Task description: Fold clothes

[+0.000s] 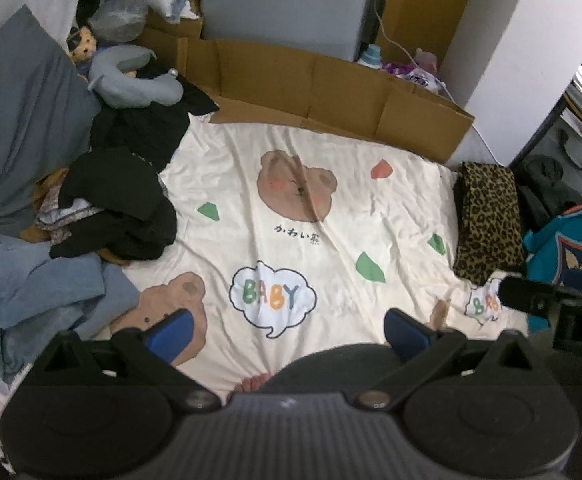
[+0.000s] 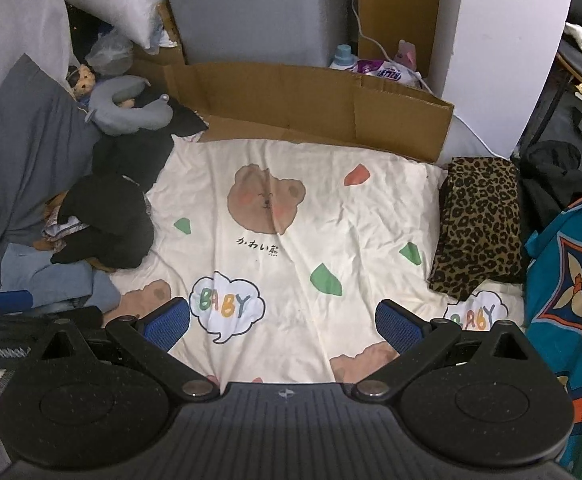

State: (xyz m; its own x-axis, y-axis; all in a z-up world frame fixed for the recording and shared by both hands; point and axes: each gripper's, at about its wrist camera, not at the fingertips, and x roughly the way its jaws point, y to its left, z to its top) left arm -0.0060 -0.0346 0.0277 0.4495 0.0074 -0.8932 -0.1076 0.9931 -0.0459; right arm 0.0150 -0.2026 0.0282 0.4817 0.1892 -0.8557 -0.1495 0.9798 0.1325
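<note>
On the cream bear-print bedsheet [image 2: 291,208], the soft, limp black garment heap [image 2: 107,220] is best pinched at an edge; both grippers' jaws are held wide, empty.

Left tool [image 1: 287,334] and right tool [image 2: 283,324] both hang side by side, blue pads spread wide with nothing between them (bare toes [image 1: 253,384] show below the left one).

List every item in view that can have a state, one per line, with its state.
Left hand-held gripper: open, holding nothing.
Right hand-held gripper: open, holding nothing.
Leopard-print garment: folded, lying at the right edge of the sheet.
Black clothes: unfolded, heaped at the left.
Blue garment: crumpled, unfolded.
Bear-print sheet: spread flat, wrinkled.
Cardboard box: flattened open.
</note>
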